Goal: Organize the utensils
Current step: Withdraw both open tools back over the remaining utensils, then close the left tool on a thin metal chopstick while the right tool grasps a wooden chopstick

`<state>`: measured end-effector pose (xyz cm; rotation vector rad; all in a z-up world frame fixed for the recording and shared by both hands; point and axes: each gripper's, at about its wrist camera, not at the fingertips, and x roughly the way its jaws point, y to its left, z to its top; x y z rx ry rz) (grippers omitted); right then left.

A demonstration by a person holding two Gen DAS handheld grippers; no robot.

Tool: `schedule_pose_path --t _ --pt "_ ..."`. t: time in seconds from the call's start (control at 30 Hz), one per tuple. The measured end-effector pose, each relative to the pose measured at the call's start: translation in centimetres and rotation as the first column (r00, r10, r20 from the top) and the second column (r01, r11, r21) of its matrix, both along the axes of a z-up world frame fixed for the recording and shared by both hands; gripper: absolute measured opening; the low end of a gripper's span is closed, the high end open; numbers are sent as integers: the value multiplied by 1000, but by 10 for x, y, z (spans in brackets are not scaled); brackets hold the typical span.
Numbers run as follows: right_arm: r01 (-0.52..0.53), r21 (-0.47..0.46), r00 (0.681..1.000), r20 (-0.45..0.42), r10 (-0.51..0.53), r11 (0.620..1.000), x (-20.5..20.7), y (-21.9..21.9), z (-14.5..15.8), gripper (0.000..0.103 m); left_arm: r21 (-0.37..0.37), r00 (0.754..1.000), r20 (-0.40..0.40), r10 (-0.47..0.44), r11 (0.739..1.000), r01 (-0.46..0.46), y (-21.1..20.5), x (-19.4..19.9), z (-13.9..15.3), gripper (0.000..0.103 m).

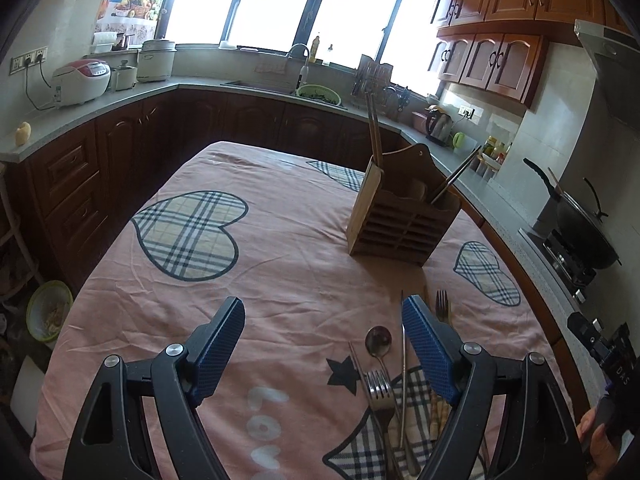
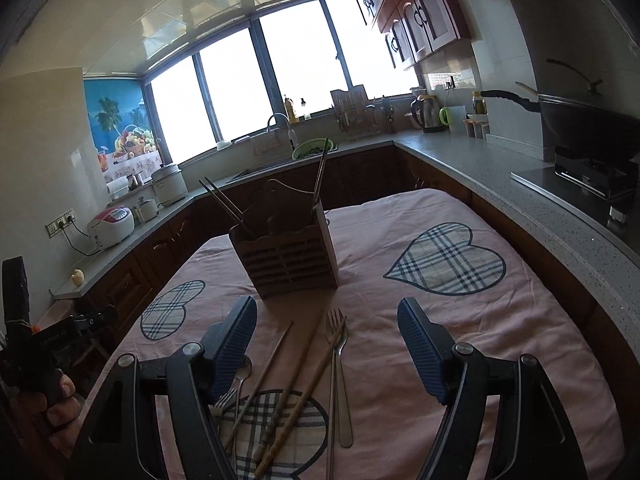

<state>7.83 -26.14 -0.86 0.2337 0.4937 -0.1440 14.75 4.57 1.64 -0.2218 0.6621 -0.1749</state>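
Note:
A wooden utensil holder (image 1: 402, 216) stands on the pink tablecloth (image 1: 280, 280) with chopsticks (image 1: 375, 132) sticking out of it; it also shows in the right wrist view (image 2: 288, 256). Loose utensils lie near the front edge: a spoon (image 1: 378, 342), a fork (image 1: 378, 396), a metal chopstick (image 1: 404, 376) and another fork (image 1: 442, 306). The right wrist view shows wooden chopsticks (image 2: 296, 388) and a fork (image 2: 338, 356). My left gripper (image 1: 324, 340) is open and empty, left of the utensils. My right gripper (image 2: 326, 344) is open and empty above them.
Kitchen counters (image 2: 500, 172) wrap around the table. A wok (image 2: 592, 120) sits on the stove at the right. A rice cooker (image 1: 82, 80) and a sink (image 1: 260, 86) are along the far counter. A green bowl (image 1: 48, 314) sits on the floor left.

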Motion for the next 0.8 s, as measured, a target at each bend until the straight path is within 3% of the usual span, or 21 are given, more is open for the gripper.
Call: schedule_pose_path --t 0.23,0.8 --pt "7 22 996 -84 -5 1000 0 0 -31 75 20 998 -54 -35 999 36 -13 5 -4 80" --pt "9 54 988 -156 -1 998 23 -8 -48 74 87 986 -125 -108 989 119 -45 42 -17 80"
